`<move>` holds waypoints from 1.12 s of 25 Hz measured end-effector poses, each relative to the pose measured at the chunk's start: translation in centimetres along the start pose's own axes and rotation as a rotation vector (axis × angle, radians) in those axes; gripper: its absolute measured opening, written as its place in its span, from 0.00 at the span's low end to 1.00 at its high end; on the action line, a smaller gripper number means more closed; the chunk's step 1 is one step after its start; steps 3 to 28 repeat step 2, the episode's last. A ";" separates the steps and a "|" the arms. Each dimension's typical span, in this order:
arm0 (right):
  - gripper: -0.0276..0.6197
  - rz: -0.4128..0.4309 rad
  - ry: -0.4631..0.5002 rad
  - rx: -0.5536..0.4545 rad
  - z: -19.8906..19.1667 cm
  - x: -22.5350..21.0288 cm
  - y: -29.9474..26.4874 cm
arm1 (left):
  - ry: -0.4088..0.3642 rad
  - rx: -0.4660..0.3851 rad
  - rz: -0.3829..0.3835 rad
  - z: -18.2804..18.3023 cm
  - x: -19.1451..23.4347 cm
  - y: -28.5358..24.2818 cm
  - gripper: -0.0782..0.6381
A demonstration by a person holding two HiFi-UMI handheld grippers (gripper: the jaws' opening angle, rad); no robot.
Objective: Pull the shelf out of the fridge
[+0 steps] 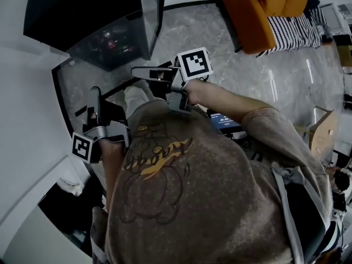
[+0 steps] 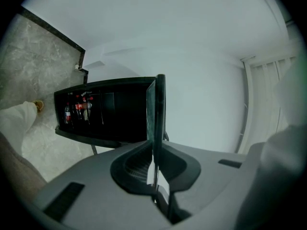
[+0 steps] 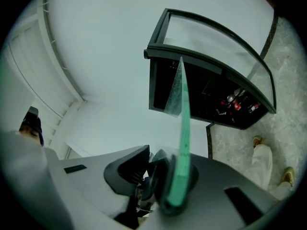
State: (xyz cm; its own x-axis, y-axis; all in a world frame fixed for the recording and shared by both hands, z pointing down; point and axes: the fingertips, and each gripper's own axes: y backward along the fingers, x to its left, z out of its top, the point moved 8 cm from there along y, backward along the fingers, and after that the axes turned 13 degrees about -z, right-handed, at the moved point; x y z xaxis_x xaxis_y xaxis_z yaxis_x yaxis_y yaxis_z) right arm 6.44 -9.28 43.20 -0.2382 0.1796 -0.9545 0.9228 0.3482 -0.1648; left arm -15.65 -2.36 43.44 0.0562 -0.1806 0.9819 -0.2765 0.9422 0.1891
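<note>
Grey veined marble floor (image 1: 264, 76), edged by a black strip (image 1: 192, 5) at the foot of a white wall (image 1: 22, 120). Far right on it, an orange armchair (image 1: 250, 15), with a black-and-white striped cushion (image 1: 297, 32) just beside. Nearer, at the right edge, an open cardboard box (image 1: 322, 132). Low in the middle, a brown T-shirt (image 1: 220, 202) bearing a yellow cartoon print (image 1: 157, 158). From the right gripper view, a white trouser leg (image 3: 265, 161) and a tan shoe (image 3: 288, 176) on the marble. From the left gripper view, a white slatted panel (image 2: 264, 104) against the wall.
</note>
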 end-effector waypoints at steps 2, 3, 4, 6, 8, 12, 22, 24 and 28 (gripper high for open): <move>0.13 -0.002 -0.004 0.002 0.0 -0.1 0.2 | 0.005 -0.003 0.003 -0.1 0.0 0.0 0.13; 0.13 -0.002 -0.004 0.002 0.0 -0.1 0.2 | 0.005 -0.003 0.003 -0.1 0.0 0.0 0.13; 0.13 -0.002 -0.004 0.002 0.0 -0.1 0.2 | 0.005 -0.003 0.003 -0.1 0.0 0.0 0.13; 0.13 -0.002 -0.004 0.002 0.0 -0.1 0.2 | 0.005 -0.003 0.003 -0.1 0.0 0.0 0.13; 0.13 -0.002 -0.004 0.002 0.0 -0.1 0.2 | 0.005 -0.003 0.003 -0.1 0.0 0.0 0.13; 0.13 -0.002 -0.004 0.002 0.0 -0.1 0.2 | 0.005 -0.003 0.003 -0.1 0.0 0.0 0.13; 0.13 -0.002 -0.004 0.002 0.0 -0.1 0.2 | 0.005 -0.003 0.003 -0.1 0.0 0.0 0.13; 0.13 -0.002 -0.004 0.002 0.0 -0.1 0.2 | 0.005 -0.003 0.003 -0.1 0.0 0.0 0.13; 0.13 -0.002 -0.004 0.002 0.0 -0.1 0.2 | 0.005 -0.003 0.003 -0.1 0.0 0.0 0.13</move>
